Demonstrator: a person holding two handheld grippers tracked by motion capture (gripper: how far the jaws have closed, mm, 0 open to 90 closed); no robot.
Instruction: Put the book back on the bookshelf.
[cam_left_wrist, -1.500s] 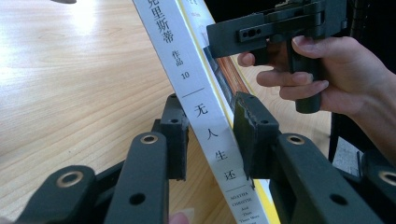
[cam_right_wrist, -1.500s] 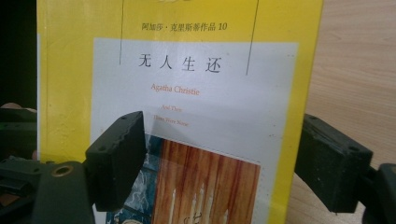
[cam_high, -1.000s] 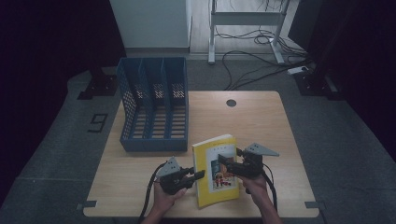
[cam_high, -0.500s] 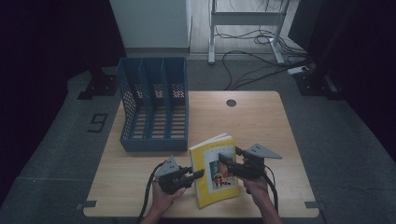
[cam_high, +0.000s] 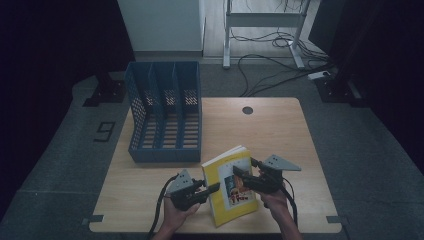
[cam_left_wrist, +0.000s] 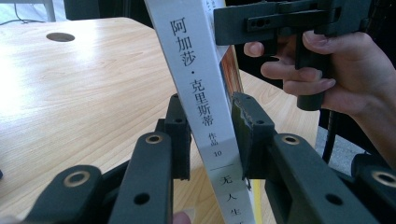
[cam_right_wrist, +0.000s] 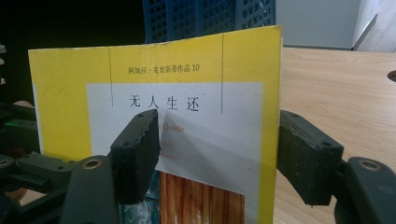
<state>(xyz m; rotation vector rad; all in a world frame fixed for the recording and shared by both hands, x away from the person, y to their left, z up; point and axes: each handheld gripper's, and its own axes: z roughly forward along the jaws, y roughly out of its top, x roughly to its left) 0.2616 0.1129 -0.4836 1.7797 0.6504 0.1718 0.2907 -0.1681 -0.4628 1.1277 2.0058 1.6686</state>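
High view: you are holding the yellow book (cam_high: 231, 186) raised on edge near the front of the counter (cam_high: 260, 130), between the left gripper (cam_high: 210, 189) and the right gripper (cam_high: 239, 174). Its long axis is running away from you toward the blue file rack (cam_high: 165, 112), which is standing beyond and to the left, well apart from the book.

Left gripper view: your jaws are pinching the white spine (cam_left_wrist: 205, 107) from both sides, low down; the spine is leaning up and to the left between the pads (cam_left_wrist: 246, 135). The hand (cam_left_wrist: 327, 70) with the other gripper is working just beyond it.

Right gripper view: you are facing the front cover (cam_right_wrist: 187, 102) square on. One of your jaws is lying in front of the cover, the other past the book's right-hand edge; they are standing spread, and whether the pads are pressing on the cover cannot be told. The rack's compartments (cam_right_wrist: 210, 18) are lying straight behind the book's top edge, so the left gripper is carrying the grip for any move toward them.
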